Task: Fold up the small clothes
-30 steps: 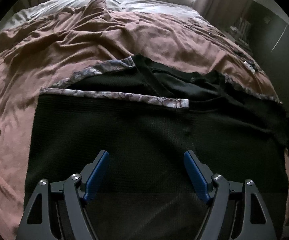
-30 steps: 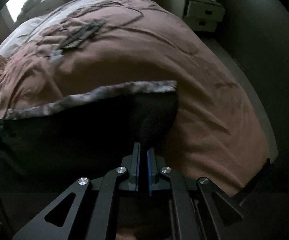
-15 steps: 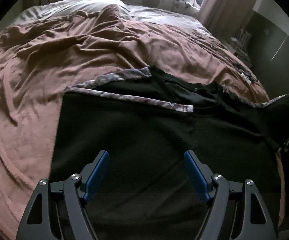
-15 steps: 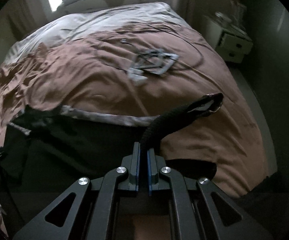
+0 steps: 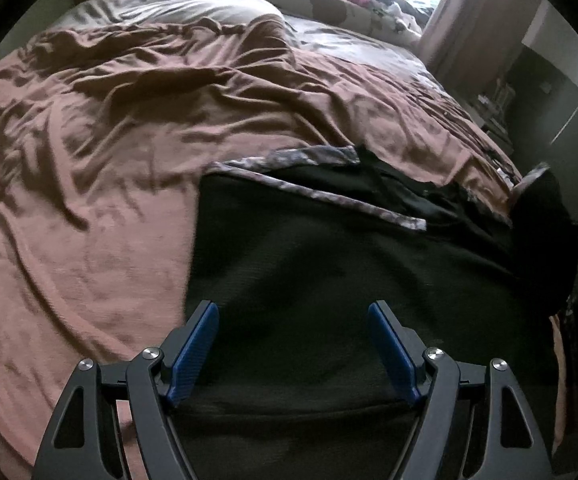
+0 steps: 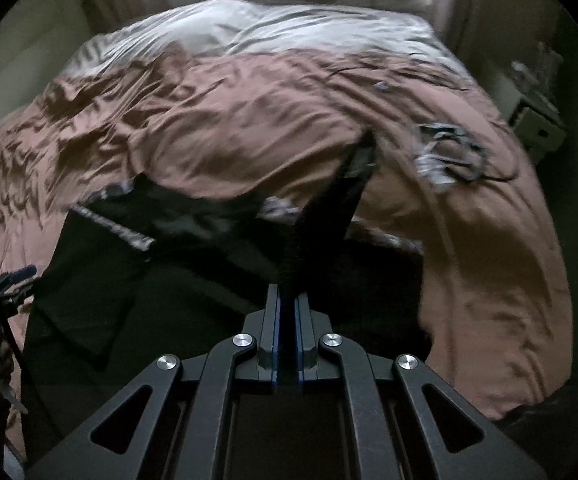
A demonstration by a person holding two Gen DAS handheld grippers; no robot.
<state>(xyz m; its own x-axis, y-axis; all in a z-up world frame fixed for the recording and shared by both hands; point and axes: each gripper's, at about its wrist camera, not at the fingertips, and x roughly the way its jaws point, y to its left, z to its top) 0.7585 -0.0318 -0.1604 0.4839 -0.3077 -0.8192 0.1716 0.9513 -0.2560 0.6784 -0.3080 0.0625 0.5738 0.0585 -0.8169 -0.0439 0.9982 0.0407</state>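
Since a second ago my right gripper [image 6: 287, 304] has lifted the sleeve higher, jaws pinching the black knit shirt with patterned trim [image 5: 309, 280]. Left gripper [image 5: 293, 344] spread wide, above shirt's body on rumpled brown blanket [image 5: 89, 200]. Only right view shows the white nightstand [image 6: 537, 128].

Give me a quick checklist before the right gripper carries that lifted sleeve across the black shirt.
1. Right gripper shut on the sleeve: ok.
2. Sleeve lifted off the brown bedspread: ok; it rises from the jaws.
3. Left gripper open above the black shirt, not pinching it: ok.
4. Shirt body lying flat: ok in the left wrist view.
5. First sleeve with its patterned cuff already folded over the body: ok.
6. Where the far sleeve end hangs: cannot tell, blurred.
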